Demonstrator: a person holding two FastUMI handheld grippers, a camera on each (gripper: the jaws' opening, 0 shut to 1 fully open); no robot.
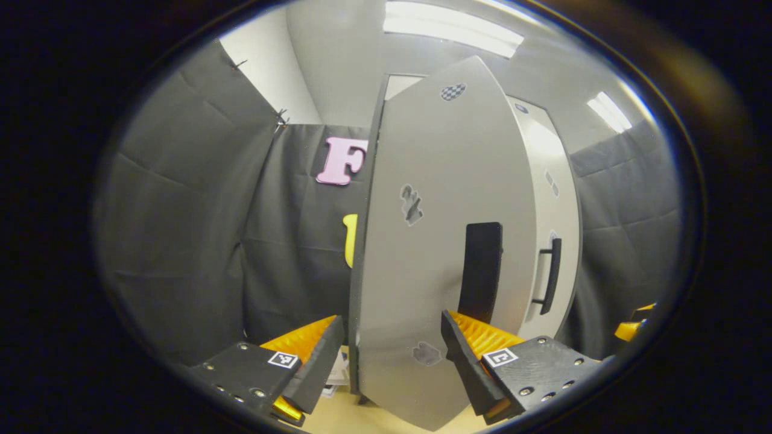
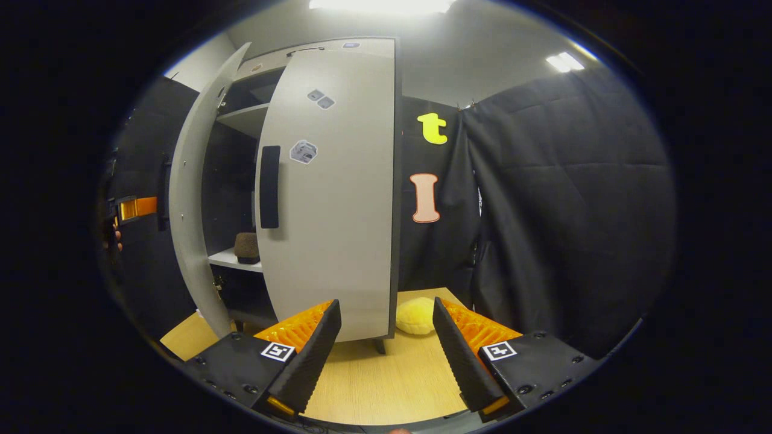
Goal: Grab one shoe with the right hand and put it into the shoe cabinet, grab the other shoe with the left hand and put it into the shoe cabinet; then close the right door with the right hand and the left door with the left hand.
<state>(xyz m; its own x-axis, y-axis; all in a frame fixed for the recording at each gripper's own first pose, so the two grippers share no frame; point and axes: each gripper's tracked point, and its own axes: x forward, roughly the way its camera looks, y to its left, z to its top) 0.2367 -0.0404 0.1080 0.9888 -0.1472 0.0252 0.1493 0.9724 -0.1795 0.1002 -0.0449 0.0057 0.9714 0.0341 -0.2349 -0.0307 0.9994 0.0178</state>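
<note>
Two doors: the left door (image 1: 434,241) stands ajar before the left gripper (image 1: 392,355), jaws wide. The right gripper (image 2: 386,343), jaws wide, faces the right door (image 2: 338,199). One shoe (image 2: 246,247) rests on the cabinet shelf (image 2: 226,259).

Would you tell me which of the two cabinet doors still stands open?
The left door, swung outward beside the shelf with the brown shoe; the right door lies nearly flat against the cabinet front.
</note>
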